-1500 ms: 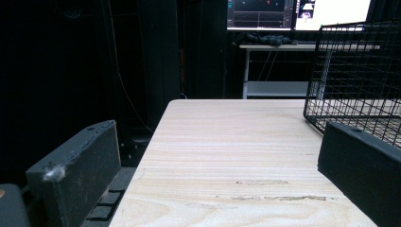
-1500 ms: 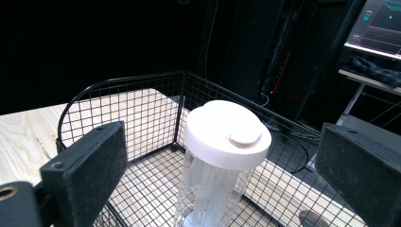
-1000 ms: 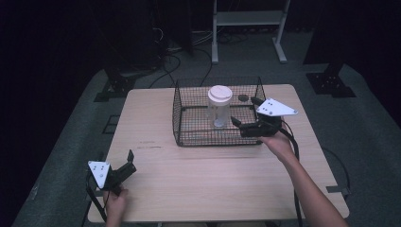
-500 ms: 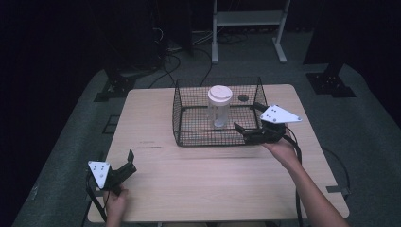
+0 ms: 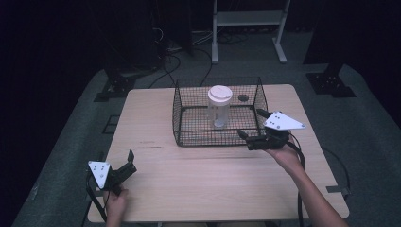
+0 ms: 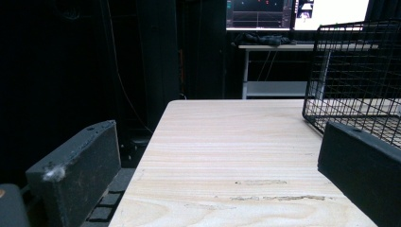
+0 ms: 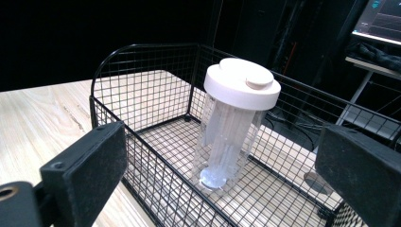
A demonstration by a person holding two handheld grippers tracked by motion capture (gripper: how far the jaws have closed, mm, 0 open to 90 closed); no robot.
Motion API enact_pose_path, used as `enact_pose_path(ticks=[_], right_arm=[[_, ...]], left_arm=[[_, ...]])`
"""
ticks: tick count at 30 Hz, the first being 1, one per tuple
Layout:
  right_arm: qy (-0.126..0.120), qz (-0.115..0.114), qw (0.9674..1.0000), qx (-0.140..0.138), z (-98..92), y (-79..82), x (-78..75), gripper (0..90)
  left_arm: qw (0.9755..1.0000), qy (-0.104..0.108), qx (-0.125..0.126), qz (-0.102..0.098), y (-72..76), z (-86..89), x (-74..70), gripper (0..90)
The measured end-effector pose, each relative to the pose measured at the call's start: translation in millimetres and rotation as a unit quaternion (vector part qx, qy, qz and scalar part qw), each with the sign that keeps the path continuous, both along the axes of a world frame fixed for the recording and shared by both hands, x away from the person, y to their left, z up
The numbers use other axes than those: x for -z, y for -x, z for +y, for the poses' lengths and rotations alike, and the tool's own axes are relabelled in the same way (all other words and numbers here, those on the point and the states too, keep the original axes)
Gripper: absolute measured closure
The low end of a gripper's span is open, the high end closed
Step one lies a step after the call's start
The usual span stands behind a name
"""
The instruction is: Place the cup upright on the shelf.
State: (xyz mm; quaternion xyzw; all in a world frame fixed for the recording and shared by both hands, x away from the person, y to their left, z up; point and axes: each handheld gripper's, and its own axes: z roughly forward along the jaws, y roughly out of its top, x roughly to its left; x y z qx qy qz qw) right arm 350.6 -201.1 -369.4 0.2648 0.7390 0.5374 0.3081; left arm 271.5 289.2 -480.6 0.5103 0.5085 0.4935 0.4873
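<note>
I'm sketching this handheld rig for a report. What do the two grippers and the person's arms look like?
Both the left gripper and the right gripper are black, each with two blocky black fingers and a grey three-cornered plate bearing small dark dots on top. A black cable trails from each. The forearms are bare, with no sleeves visible.

The room is dark, with light falling mainly on the pale wood worktop (image 5: 198,170). Grey carpet (image 5: 364,123) covers the floor around it. At 12 o'clock beyond the worktop stands a white desk frame (image 5: 248,19), with black cables (image 5: 175,52) trailing over the floor at 11 o'clock. Black stand feet sit at 10 o'clock (image 5: 113,87) and 2 o'clock (image 5: 331,82). In the left gripper view, lit monitors (image 6: 298,12) glow above the desk.
</note>
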Motion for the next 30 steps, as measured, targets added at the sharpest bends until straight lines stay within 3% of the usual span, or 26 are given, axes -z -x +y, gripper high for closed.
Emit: enact_pose_path(ticks=[30], right_arm=[[-0.006, 0.001, 1.0, -0.003, -15.7, 32.0, 13.6, 2.5]], left_arm=[[1.0, 0.0, 0.0, -0.001, 0.0, -0.6, 0.0, 0.0]])
